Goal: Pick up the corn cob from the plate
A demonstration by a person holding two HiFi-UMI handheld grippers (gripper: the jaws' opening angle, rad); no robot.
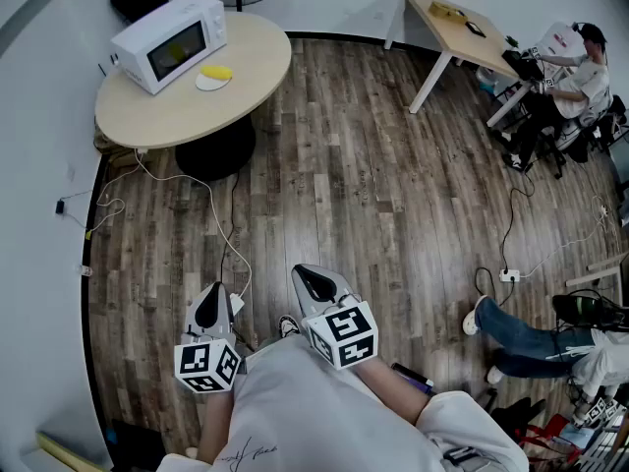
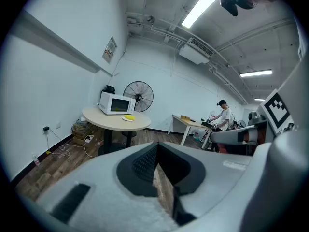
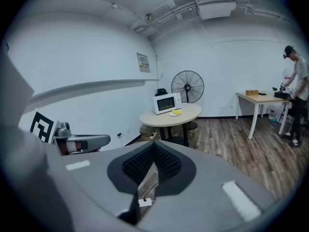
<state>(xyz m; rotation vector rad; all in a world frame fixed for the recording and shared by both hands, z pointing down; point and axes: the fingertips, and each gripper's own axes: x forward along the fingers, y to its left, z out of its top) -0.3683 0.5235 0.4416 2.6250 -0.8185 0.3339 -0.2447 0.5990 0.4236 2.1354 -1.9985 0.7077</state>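
I hold left gripper and right gripper side by side, tilted slightly down. Both claws pinched closed — empty.

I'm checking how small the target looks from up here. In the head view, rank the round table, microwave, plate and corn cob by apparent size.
1. round table
2. microwave
3. plate, only slightly bigger than the cob lying on it, so this ranking is close
4. corn cob
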